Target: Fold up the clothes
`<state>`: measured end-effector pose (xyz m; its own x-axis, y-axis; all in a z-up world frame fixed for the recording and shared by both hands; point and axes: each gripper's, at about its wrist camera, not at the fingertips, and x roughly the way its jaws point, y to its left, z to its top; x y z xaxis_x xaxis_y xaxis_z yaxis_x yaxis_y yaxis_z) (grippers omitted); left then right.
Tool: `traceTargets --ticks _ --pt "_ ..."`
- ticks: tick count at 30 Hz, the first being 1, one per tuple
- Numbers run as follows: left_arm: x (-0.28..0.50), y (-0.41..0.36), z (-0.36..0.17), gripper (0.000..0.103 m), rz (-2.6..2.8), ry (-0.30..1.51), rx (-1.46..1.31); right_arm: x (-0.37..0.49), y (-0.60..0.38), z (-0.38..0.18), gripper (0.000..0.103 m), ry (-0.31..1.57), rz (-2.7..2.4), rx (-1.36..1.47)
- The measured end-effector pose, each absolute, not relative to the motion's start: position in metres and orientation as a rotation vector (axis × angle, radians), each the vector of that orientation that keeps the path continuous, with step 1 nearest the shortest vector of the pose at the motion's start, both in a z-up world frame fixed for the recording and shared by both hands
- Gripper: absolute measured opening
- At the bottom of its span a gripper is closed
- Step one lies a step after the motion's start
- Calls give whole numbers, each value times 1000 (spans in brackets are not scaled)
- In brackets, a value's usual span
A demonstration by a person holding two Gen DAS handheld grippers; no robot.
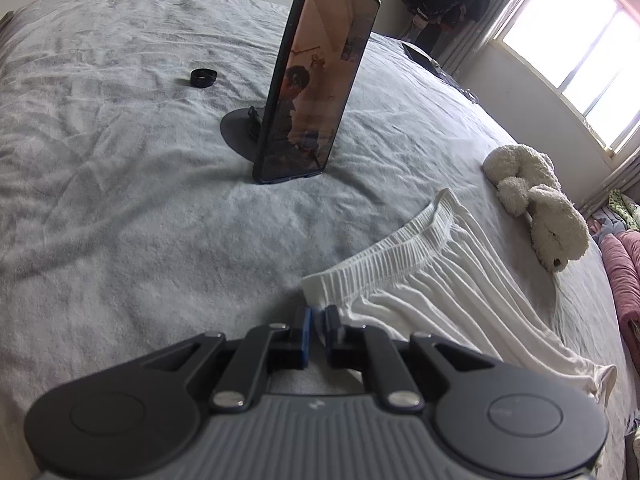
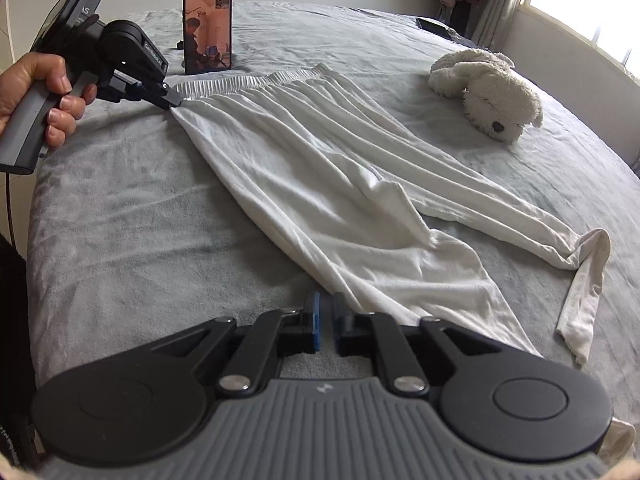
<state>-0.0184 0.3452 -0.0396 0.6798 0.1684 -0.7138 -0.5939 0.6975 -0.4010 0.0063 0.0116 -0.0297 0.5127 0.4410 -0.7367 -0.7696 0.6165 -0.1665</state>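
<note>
We find the white trousers (image 2: pixel 320 184) lying spread on the grey bed cover (image 2: pixel 120 220), waistband toward the upper left of the right wrist view and legs running to the lower right, where one cuff is turned back on itself. The long axis thus runs diagonally across that frame.

The left gripper (image 2: pixel 173 101), held in a hand (image 2: pixel 44 96), sits at the near corner of the elastic waistband (image 2: pixel 248 82); its fingers appear closed on that corner. In the left wrist view the pads stand close together with the waistband corner just ahead of them.

The right gripper (image 2: pixel 326 316) shows a narrow gap between its pads, at the lower hem edge of the nearer leg. Whether cloth lies in the gap we cannot tell.

A phone on a stand (image 2: pixel 208 24) and a plush toy (image 2: pixel 486 92) lie beyond the garment, apart from it.

In our judgement each tool is stationed at one end of the same long edge.
</note>
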Motion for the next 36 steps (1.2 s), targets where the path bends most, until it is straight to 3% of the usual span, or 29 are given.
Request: traceTargets --ticks 3,6,8,10,12,36 --pt "-18 345 -39 7 465 700 -671 12 11 -28 29 709 756 -489" --pt "-18 344 -39 7 465 701 -670 17 14 -32 29 716 758 -486" --pt "-18 344 -39 7 464 702 -665 19 18 -37 26 721 754 -497" --pt "-18 344 -39 7 463 703 -659 21 21 -41 7 723 753 -507" --pt "-18 344 -39 7 467 704 -658 19 21 -41 0 718 755 -514" --pt "-42 354 -29 0 437 661 -650 -47 25 -17 0 748 884 -564"
